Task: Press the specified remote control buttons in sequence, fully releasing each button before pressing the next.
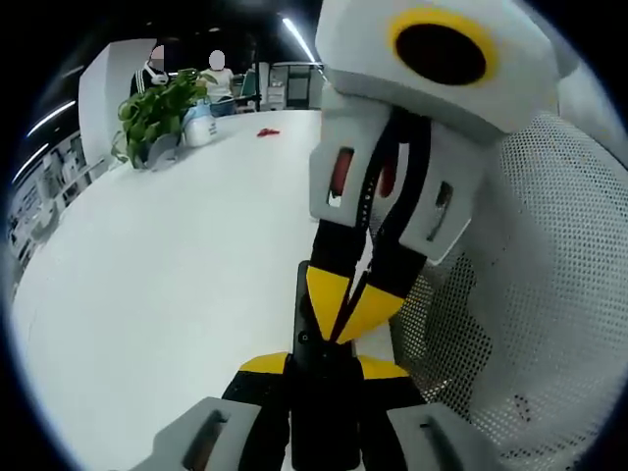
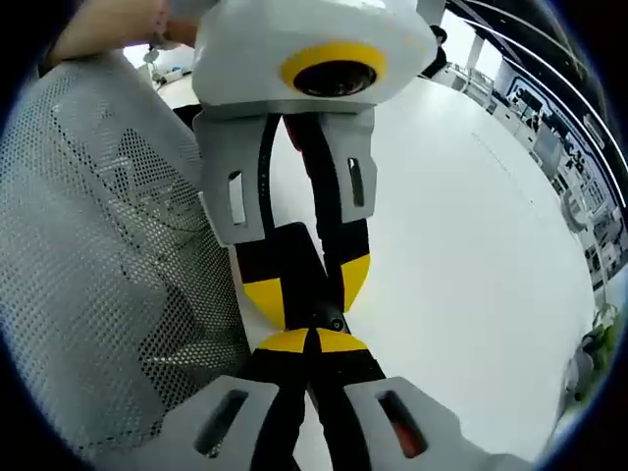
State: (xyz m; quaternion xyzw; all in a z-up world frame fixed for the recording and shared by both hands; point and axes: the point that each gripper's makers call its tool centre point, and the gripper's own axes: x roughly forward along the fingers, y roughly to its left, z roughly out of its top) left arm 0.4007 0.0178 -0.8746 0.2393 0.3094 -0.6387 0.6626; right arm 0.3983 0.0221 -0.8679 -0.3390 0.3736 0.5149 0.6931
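Left gripper view: the left gripper [image 1: 321, 368], grey-bodied with black jaws tipped in yellow, rises from the lower edge with its jaws clamped on the near end of a slim black bar-shaped remote control [image 1: 306, 319]. The remote lies lengthwise between the two tools, over a broad white table [image 1: 177, 275]. The right gripper [image 1: 350, 306], of the same grey, black and yellow build, comes down from above with its jaws drawn together to a point that touches the remote's upper face just beyond the left gripper's tips. A white perforated mesh chair back [image 1: 549, 294] stands on the right side. A leafy green potted plant [image 1: 157, 113] and a small red object [image 1: 267, 131] sit on the far part of the table; two people [image 1: 186, 69] are behind it.

Right gripper view: the right gripper [image 2: 312, 340] has its yellow tips pressed together with no gap, resting on the remote [image 2: 299, 260]. The left gripper [image 2: 306, 285] faces it from above, its jaws on either side of the remote's body. The mesh chair back [image 2: 98, 245] lies to the left, the table [image 2: 461, 226] to the right.
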